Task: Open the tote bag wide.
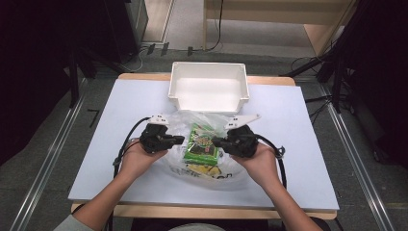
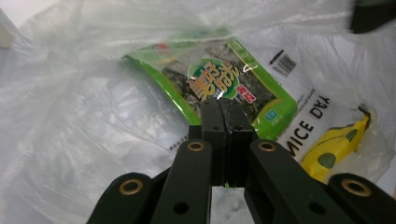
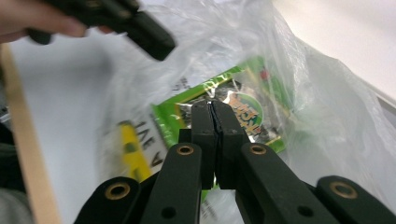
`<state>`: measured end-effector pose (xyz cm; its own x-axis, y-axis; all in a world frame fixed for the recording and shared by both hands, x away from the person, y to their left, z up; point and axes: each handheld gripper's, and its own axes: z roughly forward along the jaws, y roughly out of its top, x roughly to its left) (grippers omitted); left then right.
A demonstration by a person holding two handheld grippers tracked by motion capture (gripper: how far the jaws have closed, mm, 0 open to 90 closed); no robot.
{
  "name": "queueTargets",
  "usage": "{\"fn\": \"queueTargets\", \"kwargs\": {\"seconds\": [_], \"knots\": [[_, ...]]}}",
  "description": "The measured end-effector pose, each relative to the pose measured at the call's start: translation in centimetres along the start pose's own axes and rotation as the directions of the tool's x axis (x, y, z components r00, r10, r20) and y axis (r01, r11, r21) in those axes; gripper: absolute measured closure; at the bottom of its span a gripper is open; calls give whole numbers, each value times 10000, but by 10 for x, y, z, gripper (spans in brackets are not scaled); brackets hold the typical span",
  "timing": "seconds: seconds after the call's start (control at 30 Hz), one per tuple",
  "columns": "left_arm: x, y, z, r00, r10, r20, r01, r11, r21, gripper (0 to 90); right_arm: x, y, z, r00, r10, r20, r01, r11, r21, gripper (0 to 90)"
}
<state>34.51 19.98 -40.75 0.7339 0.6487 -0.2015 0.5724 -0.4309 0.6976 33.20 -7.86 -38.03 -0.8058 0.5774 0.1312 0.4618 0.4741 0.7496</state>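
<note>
In the high view, the left gripper (image 1: 180, 140) sits left of centre, jaws pressed together on a fold of the clear crinkled plastic bag (image 1: 178, 120). At centre lies the green printed snack packet (image 1: 202, 144) inside that bag. Right of it, the right gripper (image 1: 216, 142) is likewise clamped on the film.

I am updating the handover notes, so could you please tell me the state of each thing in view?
Clear plastic bag: crumpled, lying on the table.
Green snack packet: flat inside the bag, sealed.
White plastic bin: upright, empty.
Left gripper: jaws shut.
Right gripper: jaws shut.
</note>
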Motion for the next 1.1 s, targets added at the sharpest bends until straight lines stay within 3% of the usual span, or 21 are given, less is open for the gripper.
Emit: {"fn": "queueTargets", "kwargs": {"seconds": [0.13,0.2,0.3,0.47,0.6,0.77,1.0,1.1], "knots": [[-4,-11,6,9999,-74,113,72,9999,149,900,-18,3,34,9998,46,197,-54,9991,432,900],[-6,-17,10,9994,-205,275,196,9994,291,900,-30,1,51,9980,83,623,-136,9962,855,900],[-11,-26,13,9995,-73,300,56,9985,553,900,-41,-6,65,9958,228,884,-330,9927,1164,900],[-14,-39,13,9988,-224,428,196,9977,654,900,-52,-11,71,9903,348,1341,-490,9933,1042,900],[-20,-47,12,9990,1,441,-33,9973,731,900,-63,-11,71,9850,651,1601,-776,9943,733,900],[-22,-52,19,9980,-138,618,81,9958,908,900,-75,-15,76,9806,1005,1684,-1120,9919,600,900],[-31,-55,26,9974,177,696,-261,9922,1217,900,-84,-14,80,9737,1429,1774,-1495,9885,246,900],[-32,-57,27,9971,217,725,-311,9909,1311,900,-86,-14,79,9732,1330,1878,-1400,9899,243,900]]}}
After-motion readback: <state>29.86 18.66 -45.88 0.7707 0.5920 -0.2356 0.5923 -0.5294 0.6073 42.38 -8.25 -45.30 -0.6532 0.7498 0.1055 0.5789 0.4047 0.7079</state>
